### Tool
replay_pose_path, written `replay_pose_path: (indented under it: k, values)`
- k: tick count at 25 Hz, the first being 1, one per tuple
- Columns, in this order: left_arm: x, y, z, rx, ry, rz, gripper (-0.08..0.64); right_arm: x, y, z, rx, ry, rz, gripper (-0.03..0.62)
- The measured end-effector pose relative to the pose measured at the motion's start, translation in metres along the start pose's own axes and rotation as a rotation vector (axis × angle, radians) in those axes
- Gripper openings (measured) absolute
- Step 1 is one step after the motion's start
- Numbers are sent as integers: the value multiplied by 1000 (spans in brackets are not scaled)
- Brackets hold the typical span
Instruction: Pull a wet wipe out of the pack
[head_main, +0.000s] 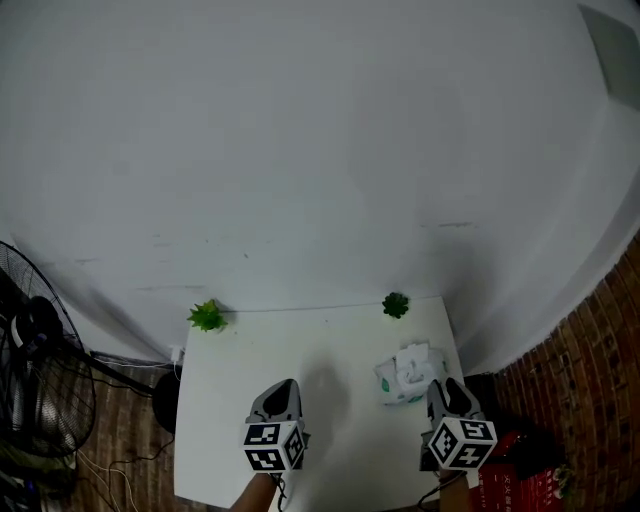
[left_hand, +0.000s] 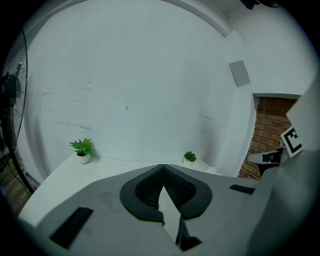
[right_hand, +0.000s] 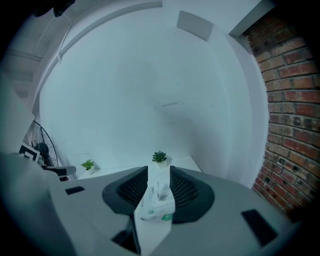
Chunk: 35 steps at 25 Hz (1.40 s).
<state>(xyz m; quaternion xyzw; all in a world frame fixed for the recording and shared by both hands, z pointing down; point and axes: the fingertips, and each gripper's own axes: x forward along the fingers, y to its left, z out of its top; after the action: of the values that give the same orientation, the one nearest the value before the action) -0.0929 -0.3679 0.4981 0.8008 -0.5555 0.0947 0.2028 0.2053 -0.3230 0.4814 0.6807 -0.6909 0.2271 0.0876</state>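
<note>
My left gripper keeps its fingers closed and empty above the table, while my right gripper holds its fingers apart, framing the wipe pack near the table's right edge, with the light green plant and the dark green plant at the back corners.

Table: left gripper and right gripper over its near edge, well apart.
Wipe pack: on the table, just ahead-left of the right gripper, in line with its jaw gap.
Potted plant: far corner, ahead-left of the left gripper.
Second potted plant: far edge, behind the wipe pack.
Fan: off the table, left of the left gripper.
</note>
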Motion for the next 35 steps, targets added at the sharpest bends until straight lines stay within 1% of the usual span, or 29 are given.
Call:
replay_pose_path:
  k: [5,9,19,23,26,30,35]
  values:
    - [3,3,-8,21,27,-8,2,8,-3,-12,-7,36,-4,136]
    - [4,2,-21,17,53,-6,2,14,-7,-21,-23,69,5,134]
    - [7,-2,-61,-9,113,27,2,36,-18,-45,-102,177,83,121]
    - [9,-2,-76,-32,129,49,2,46,-23,-51,-156,223,120,117]
    - [11,0,-86,-53,136,66,2,54,-22,-57,-206,269,167,115]
    - [10,5,-97,-87,139,95,2,62,-19,-66,-294,341,237,110]
    - [6,13,-108,-116,143,126,2,69,-24,-66,-410,398,274,106]
